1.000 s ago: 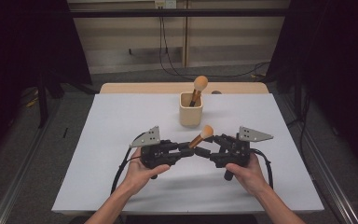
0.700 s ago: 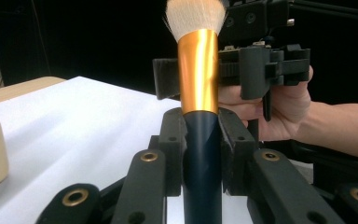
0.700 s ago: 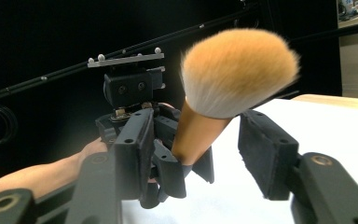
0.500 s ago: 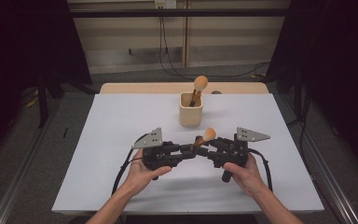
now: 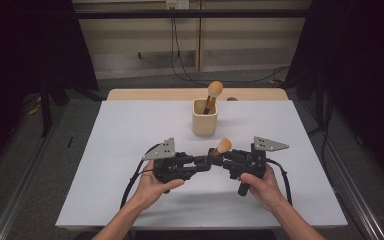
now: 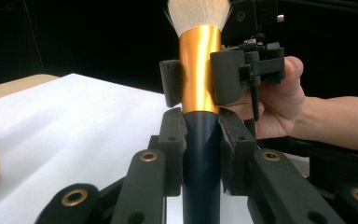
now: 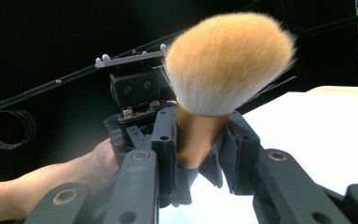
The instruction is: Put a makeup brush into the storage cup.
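Note:
A makeup brush (image 5: 223,146) with a peach head, gold collar (image 6: 199,70) and dark blue handle (image 6: 201,158) is held low over the white table, between both grippers. My left gripper (image 5: 206,163) is shut on the blue handle, its jaws pressing both sides in the left gripper view. My right gripper (image 5: 219,156) faces it; its jaws have just been closing and now clamp the gold collar right under the bristles (image 7: 228,60). A second brush (image 5: 213,91) stands head up in a beige cup (image 5: 205,120) behind the grippers.
The white table top (image 5: 125,135) has open room to the left and right of the hands. A wooden strip (image 5: 145,94) runs along its far edge. Cables (image 5: 130,182) trail from both grippers toward the person.
The right gripper's jaws have drawn in from wide apart onto the brush collar. Both hands and the brush have stayed where they were.

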The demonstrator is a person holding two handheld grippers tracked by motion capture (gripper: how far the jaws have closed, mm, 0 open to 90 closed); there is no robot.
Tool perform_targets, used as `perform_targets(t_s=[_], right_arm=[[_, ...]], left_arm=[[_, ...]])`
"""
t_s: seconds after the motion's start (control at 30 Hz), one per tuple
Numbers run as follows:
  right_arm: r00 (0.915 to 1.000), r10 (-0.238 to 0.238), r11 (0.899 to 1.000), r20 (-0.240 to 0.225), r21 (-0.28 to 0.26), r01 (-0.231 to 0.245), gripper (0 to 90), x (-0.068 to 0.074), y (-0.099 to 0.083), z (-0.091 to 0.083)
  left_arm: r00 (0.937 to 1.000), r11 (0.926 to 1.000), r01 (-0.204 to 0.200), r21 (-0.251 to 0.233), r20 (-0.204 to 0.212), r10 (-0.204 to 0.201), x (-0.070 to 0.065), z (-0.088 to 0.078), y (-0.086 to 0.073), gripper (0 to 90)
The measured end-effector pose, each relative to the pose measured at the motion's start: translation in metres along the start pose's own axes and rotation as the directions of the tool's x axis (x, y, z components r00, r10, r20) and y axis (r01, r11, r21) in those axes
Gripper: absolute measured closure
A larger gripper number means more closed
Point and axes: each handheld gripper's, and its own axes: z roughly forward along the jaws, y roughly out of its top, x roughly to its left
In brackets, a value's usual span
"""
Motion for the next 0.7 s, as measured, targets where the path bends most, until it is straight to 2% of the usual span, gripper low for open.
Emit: perform_targets(t_s=[0.13, 0.23, 0.47, 0.7], right_arm=[[1.0, 0.005, 1.0, 0.001, -0.001, -0.005, 70.5, -0.0005, -0.0006, 0.0002], [0.9999, 0.0, 1.0, 0.014, 0.018, 0.0, 70.6, -0.0007, -0.0013, 0.0012], [0.9995, 0.002, 1.0, 0.031, 0.031, -0.003, 70.7, -0.003, -0.0007, -0.0003], [0.9979, -0.013, 0.998, 0.063, 0.056, 0.009, 70.8, -0.0042, 0.0016, -0.0045]], left_arm=[[0.9999, 0.9999, 0.014, 0.008, -0.006, -0.014, 0.0003, 0.0006, -0.0006, 72.4], [0.9997, 0.9995, 0.018, 0.028, -0.015, -0.017, 0.0003, 0.002, -0.0019, 65.0], [0.9987, 0.9986, 0.037, 0.039, -0.037, -0.036, 0.0005, 0.0022, -0.0042, 54.2], [0.995, 0.9981, 0.04, 0.046, -0.093, -0.035, 0.001, -0.0023, -0.0045, 41.4]])
